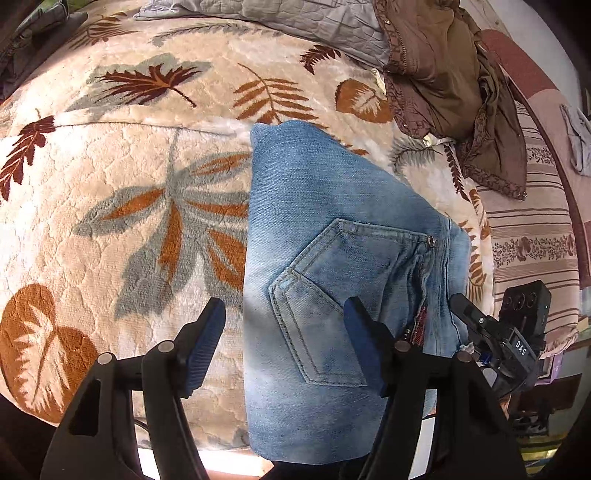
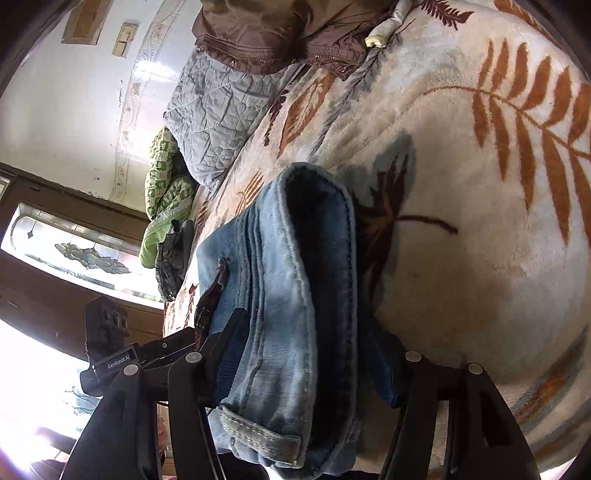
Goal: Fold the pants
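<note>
Left tool (image 1: 284, 339): both fingers are spread wide and hold nothing; they hover over the near left part of the folded light-blue denim pants (image 1: 332, 229). Right tool (image 2: 306, 365): its fingers straddle the thick edge of the pants (image 2: 288, 295), where several layers stack up, and appear to pinch that bundle; the contact itself is partly hidden.

The pants lie on the cream fleece blanket with a rust and grey leaf pattern (image 1: 129, 184) that covers the bed, back pocket (image 1: 325, 295) facing up.

Expect denim to be fairly heavy, limp yet thick, and not slippery. Stacked layers resist bending, so a fold will likely spring open unless you press it flat. Take hold at seams, the waistband or a folded edge, catching all layers at once.

Farther off, a brown jacket (image 1: 443, 74) lies crumpled, with a grey quilted cover (image 1: 295, 18) beyond it.
</note>
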`<state>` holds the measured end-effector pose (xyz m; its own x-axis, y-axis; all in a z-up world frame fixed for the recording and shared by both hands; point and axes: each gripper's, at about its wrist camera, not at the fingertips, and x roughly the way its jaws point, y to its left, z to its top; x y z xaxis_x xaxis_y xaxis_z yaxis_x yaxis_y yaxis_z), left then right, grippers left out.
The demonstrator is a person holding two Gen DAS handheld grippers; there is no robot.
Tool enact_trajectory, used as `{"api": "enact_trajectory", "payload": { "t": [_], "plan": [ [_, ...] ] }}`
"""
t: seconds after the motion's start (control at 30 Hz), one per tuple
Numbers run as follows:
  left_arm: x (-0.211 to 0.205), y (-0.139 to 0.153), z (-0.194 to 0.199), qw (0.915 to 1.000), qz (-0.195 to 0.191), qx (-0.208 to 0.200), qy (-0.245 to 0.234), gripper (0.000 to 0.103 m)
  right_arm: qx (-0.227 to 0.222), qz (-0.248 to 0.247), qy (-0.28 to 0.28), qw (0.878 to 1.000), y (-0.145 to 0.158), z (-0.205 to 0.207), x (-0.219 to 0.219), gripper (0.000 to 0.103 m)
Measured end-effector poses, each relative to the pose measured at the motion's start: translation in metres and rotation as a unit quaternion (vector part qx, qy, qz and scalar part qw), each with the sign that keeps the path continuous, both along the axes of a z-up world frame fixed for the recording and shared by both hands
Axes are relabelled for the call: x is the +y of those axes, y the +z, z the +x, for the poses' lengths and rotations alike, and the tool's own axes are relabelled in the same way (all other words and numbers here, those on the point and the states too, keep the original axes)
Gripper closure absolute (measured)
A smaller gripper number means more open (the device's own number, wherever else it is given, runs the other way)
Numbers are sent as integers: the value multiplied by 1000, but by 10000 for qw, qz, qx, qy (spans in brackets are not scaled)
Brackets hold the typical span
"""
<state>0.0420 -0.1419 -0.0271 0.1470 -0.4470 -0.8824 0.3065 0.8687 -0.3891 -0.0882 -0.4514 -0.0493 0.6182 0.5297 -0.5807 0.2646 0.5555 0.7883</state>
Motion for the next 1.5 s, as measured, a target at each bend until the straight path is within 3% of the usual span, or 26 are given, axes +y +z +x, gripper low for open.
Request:
{"api": "enact_trajectory", "payload": {
  "t": [0.27, 0.47, 0.53, 0.6, 0.67, 0.73, 0.8, 0.83, 0.87, 0.9, 0.93, 1.0, 1.1, 1.3, 1.4, 1.5],
  "plan": [
    [10, 10, -7, 9987, 203, -446, 103, 34, 126, -483, 229, 9985, 10, 12, 16, 37],
    [12, 2, -4, 9988, 245, -399, 136, 33, 170, -536, 232, 9981, 2, 14, 17, 36],
    [6, -8, 0, 9998, 113, -175, -4, 16, 92, -484, 152, 9987, -2, 13, 17, 34],
    [-7, -29, 6, 9974, -240, 589, -342, 9, 45, -566, 93, 9983, -3, 13, 21, 33],
    [-15, -28, 6, 9956, -461, 646, -501, 0, 139, -741, 30, 9971, 1, 14, 27, 33],
    [-22, -24, 4, 9845, -1027, 1113, -880, 9, 255, -1022, 55, 9944, 9, 15, 35, 43],
    [-17, -8, 0, 9853, -1102, 919, -930, 33, 264, -1390, 129, 9899, 24, 13, 46, 64],
    [-12, -2, -2, 9852, -1141, 854, -955, 40, 269, -1571, 183, 9870, 32, 12, 51, 69],
    [-4, 3, -2, 9848, -1210, 826, -929, 54, 232, -1660, 228, 9856, 41, 10, 55, 75],
    [4, 8, -1, 9827, -1355, 878, -909, 63, 181, -1698, 233, 9850, 49, 8, 58, 76],
    [13, 11, -1, 9809, -1483, 942, -839, 66, 140, -1726, 232, 9846, 58, 7, 61, 77],
    [31, 20, 1, 9812, -1581, 862, -692, 66, 31, -1758, 320, 9839, 74, 9, 71, 77],
    [58, 45, 9, 9870, -1488, 358, -488, 66, -158, -1664, 494, 9847, 91, 23, 94, 77],
    [110, 95, 58, 9906, -1240, -570, 90, 66, -765, -1326, 744, 9854, 122, 91, 147, 77],
    [121, 94, 86, 9931, -765, -829, 322, 60, -940, -1267, 810, 9842, 126, 130, 172, 77],
    [123, 64, 111, 9953, -235, -826, 458, 52, -852, -1527, 900, 9805, 105, 163, 198, 72]
  ]
}}
